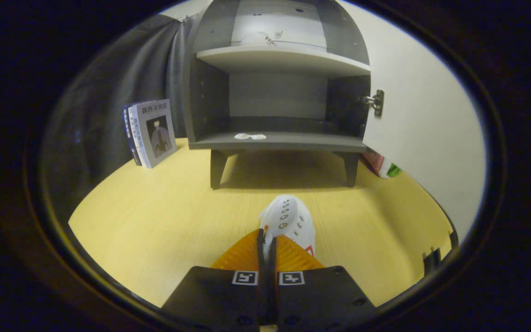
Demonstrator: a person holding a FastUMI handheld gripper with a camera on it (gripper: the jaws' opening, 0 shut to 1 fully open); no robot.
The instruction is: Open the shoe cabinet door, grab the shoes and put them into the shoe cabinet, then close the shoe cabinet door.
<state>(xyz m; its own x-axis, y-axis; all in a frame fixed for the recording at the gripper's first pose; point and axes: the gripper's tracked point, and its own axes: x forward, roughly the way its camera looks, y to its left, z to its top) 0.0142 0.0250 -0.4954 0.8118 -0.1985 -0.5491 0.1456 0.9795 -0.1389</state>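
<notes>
One shoe was my whole concern, but I read the frame from the left first. At left centre two books stood upright on the yellow floor, against the dark cloth. At upper centre the cabinet stood on short legs, both shelves bare except for a small white scrap on the lower one's front edge. Its door hung swung open on the right, hinge showing, with a coloured bottle low behind it.

At lower centre my gripper had its fingers drawn nearly together, and the shoe's edge sat in the narrow gap. I judged it pinched there, toe pointing toward the cabinet, though I could not see whether the shoe was lifted or resting on the floor.

I judged the shoe light and soft, its upper liable to fold, so a thin pinch on the collar might let it swing or slip. I took the heel rim for the firmest hold.
</notes>
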